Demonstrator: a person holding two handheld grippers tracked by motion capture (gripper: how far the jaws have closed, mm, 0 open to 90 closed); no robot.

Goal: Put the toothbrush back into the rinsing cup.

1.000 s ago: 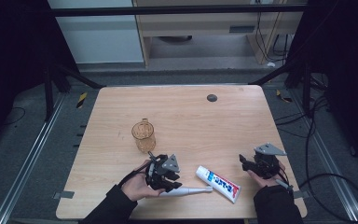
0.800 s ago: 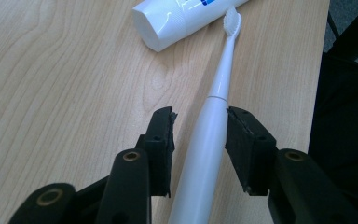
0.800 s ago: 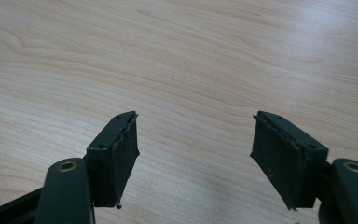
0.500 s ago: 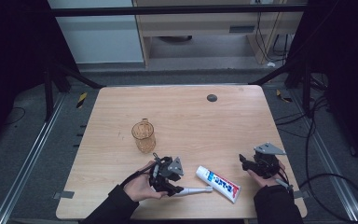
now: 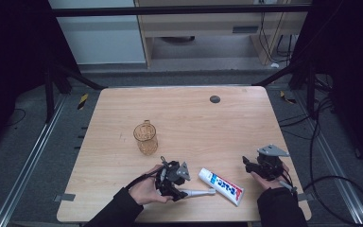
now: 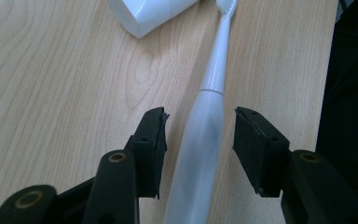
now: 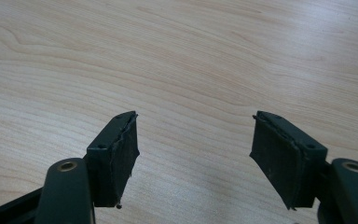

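Left gripper view: tongs (image 6: 198, 135) just opened around toothbrush (image 6: 205, 121).

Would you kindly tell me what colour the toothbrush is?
The toothbrush is white; the left gripper view shows it best.

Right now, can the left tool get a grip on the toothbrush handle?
Probably yes. The left tool already straddles the toothbrush, one pad on each side with gaps, its jaws having just opened. The handle lies flat on the table; the toothpaste tube lies beyond the brush head, clear.

The left claw (image 6: 198, 140) has just opened off the toothbrush (image 6: 209, 107).
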